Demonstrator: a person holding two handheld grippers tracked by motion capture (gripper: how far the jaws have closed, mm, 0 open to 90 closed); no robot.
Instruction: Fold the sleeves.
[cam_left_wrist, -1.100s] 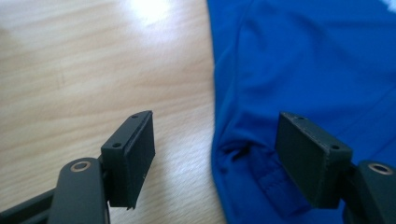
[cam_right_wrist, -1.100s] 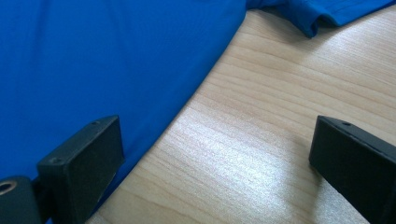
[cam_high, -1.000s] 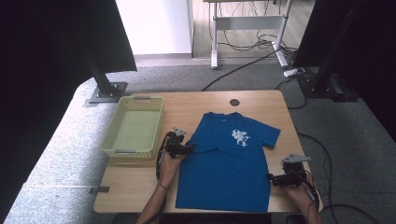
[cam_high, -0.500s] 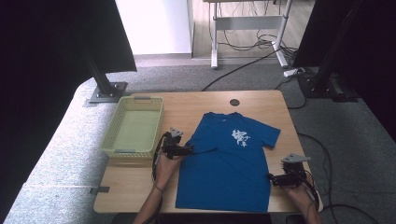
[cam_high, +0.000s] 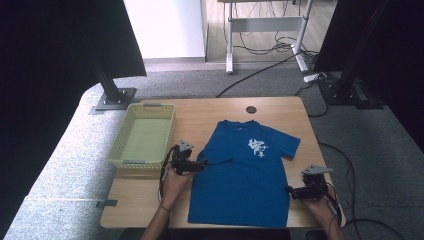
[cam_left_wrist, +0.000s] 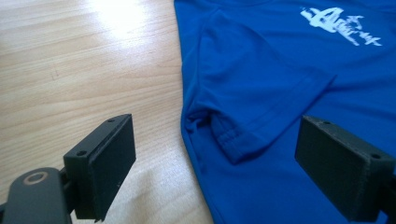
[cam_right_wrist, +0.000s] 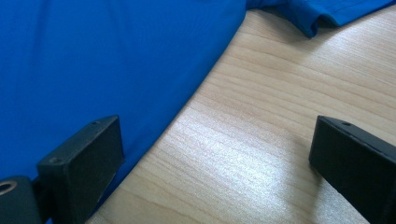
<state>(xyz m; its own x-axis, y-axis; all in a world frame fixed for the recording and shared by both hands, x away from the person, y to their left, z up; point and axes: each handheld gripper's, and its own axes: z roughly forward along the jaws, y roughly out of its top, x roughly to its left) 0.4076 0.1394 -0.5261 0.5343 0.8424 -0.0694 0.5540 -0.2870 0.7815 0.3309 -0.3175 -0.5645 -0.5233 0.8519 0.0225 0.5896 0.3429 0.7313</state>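
A blue T-shirt (cam_high: 245, 172) with a white print (cam_high: 258, 146) lies flat on the wooden table (cam_high: 225, 112). One sleeve (cam_left_wrist: 252, 107) is folded in over the body. My left gripper (cam_high: 200, 165) stands open at the shirt's left edge, its jaws on either side of that folded sleeve and armpit (cam_left_wrist: 201, 119). My right gripper (cam_high: 291, 191) is open at the shirt's right side near the hem, low over the table. In the right gripper view the shirt's edge (cam_right_wrist: 187, 102) runs between the jaws, with bare wood (cam_right_wrist: 261, 140) beside it.
A pale yellow-green mesh basket (cam_high: 143, 135) stands on the table's left part, just beyond my left hand. A dark round hole (cam_high: 251, 109) marks the table's far edge. Black stands and cables surround the table on grey carpet.
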